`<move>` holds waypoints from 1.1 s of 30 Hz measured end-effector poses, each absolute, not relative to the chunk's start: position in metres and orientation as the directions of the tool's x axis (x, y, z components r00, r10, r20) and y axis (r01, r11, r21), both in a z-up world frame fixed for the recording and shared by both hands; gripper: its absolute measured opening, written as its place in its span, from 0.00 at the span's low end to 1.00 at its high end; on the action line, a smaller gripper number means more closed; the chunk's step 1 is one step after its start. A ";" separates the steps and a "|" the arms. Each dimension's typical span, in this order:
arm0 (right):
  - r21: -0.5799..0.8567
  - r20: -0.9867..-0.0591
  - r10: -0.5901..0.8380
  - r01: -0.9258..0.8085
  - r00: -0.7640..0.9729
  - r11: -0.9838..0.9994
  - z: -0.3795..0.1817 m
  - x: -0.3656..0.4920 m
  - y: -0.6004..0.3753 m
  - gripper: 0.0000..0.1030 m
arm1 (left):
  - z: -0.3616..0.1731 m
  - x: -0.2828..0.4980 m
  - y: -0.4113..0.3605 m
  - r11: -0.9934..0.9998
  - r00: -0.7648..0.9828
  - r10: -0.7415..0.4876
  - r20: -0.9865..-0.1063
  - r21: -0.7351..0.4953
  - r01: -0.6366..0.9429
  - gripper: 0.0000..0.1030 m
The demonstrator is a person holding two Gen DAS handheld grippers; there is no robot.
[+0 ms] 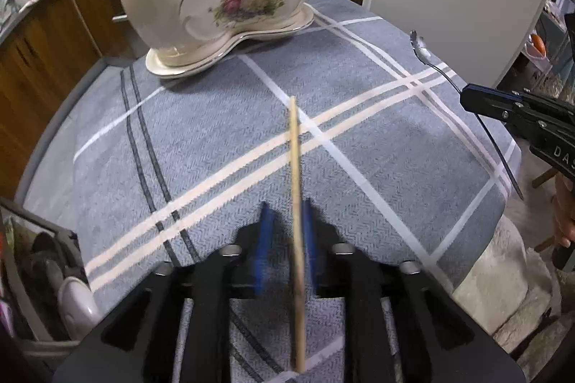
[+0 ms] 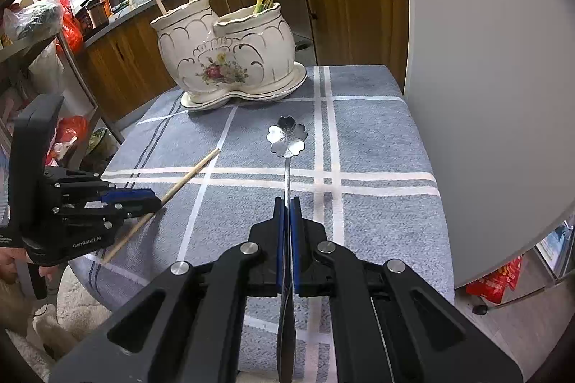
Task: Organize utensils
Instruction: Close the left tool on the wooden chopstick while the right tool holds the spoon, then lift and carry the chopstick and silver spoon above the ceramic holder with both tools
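Slim pale wooden chopstick [image 1: 295, 167] lying loose between parted left gripper [image 1: 285, 214] fingers; flower-bowled silver spoon [image 2: 287, 135] clamped by closed right gripper [image 2: 287, 203] fingers above grey checked table [image 2: 377, 145].

White lettering "GenRobot.AI" stands on the left tongs [image 2: 152, 197]; "DAS" shows on the right tongs [image 1: 463, 99].

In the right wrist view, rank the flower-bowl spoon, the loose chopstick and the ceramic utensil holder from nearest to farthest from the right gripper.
1. Flower-bowl spoon: its handle is clamped in the right gripper.
2. Loose chopstick: left, between the left gripper's jaws.
3. Ceramic utensil holder: far end of the table, standing on its saucer.
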State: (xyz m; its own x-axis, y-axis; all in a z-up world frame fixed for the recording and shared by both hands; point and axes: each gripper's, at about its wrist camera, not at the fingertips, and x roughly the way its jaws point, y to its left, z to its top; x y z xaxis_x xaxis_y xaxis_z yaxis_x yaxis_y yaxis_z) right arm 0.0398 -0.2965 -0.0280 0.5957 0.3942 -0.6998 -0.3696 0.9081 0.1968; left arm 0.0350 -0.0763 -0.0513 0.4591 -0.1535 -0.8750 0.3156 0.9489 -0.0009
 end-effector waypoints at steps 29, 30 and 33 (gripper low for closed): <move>0.193 -0.492 0.484 -0.452 0.723 0.871 0.047 0.089 -0.255 0.03 | 0.047 0.047 -0.021 0.931 0.762 -0.342 -0.549 -0.085 0.356 0.05; 0.198 -0.478 0.490 -0.455 0.729 0.868 0.051 0.092 -0.254 0.03 | 0.057 0.050 -0.020 0.931 0.782 -0.346 -0.518 -0.084 0.356 0.05; 0.218 -0.404 0.506 -0.457 0.762 0.862 0.070 0.112 -0.250 0.03 | 0.085 0.059 -0.013 0.932 0.833 -0.355 -0.425 -0.091 0.351 0.05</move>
